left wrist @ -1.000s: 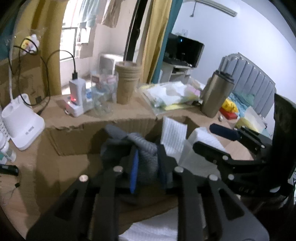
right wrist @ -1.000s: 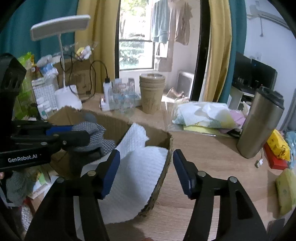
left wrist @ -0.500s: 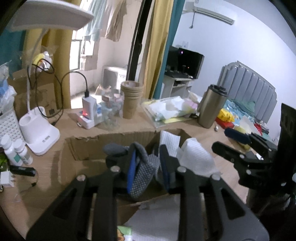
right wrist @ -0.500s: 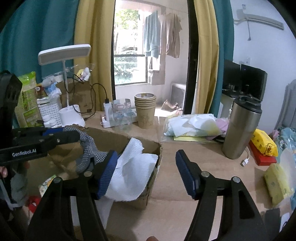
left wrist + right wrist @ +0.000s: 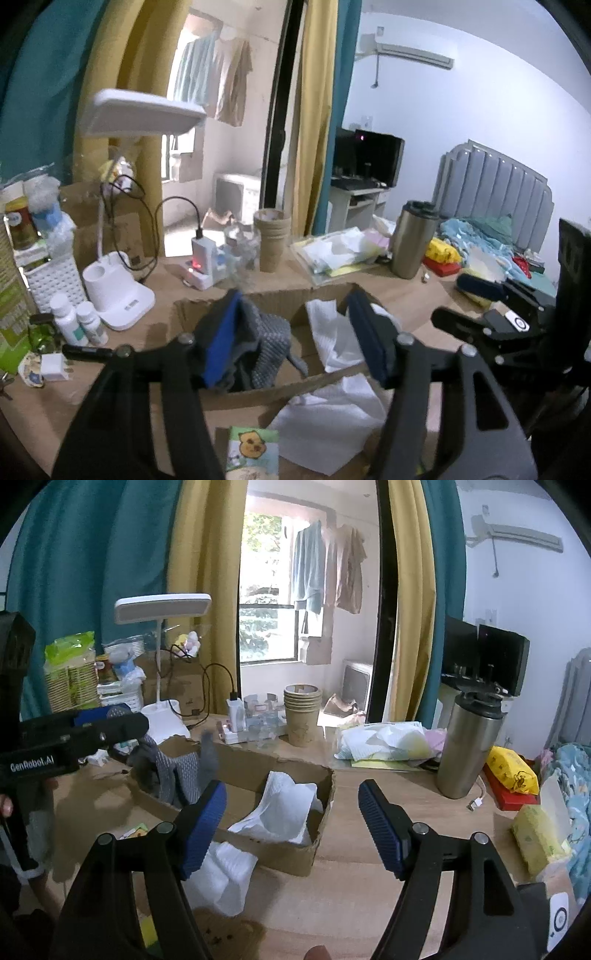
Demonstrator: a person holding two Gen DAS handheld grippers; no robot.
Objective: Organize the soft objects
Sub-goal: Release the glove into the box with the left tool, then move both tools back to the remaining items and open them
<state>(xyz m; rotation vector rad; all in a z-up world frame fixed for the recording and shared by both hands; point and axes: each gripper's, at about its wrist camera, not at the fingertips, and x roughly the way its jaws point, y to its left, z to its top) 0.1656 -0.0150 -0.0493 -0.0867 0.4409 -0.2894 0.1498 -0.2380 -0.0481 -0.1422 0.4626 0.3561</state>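
A grey knitted cloth (image 5: 266, 343) hangs in a heap at the left end of the open cardboard box (image 5: 280, 291). It still brushes one blue pad of my left gripper (image 5: 293, 295), but the other pad stands well apart; the jaws are opening. In the right wrist view the cloth (image 5: 177, 775) looks blurred at the box's (image 5: 291, 860) left edge, below the left gripper (image 5: 125, 718). A white paper towel (image 5: 284, 805) lies in the box's right end. My right gripper (image 5: 291, 786) hovers before the box, jaws opening, with nothing between them.
A second white towel (image 5: 221, 875) lies on the table in front of the box. Behind stand a white desk lamp (image 5: 118, 295), a charger (image 5: 201, 258), stacked paper cups (image 5: 301, 716), a steel tumbler (image 5: 469, 746) and a bag of papers (image 5: 384, 742). Yellow tissue packs (image 5: 535, 834) lie at right.
Both grippers have risen and drawn back from the box. The left jaws, which were shut on the grey cloth, have spread and let it go. The right jaws are slightly wider.
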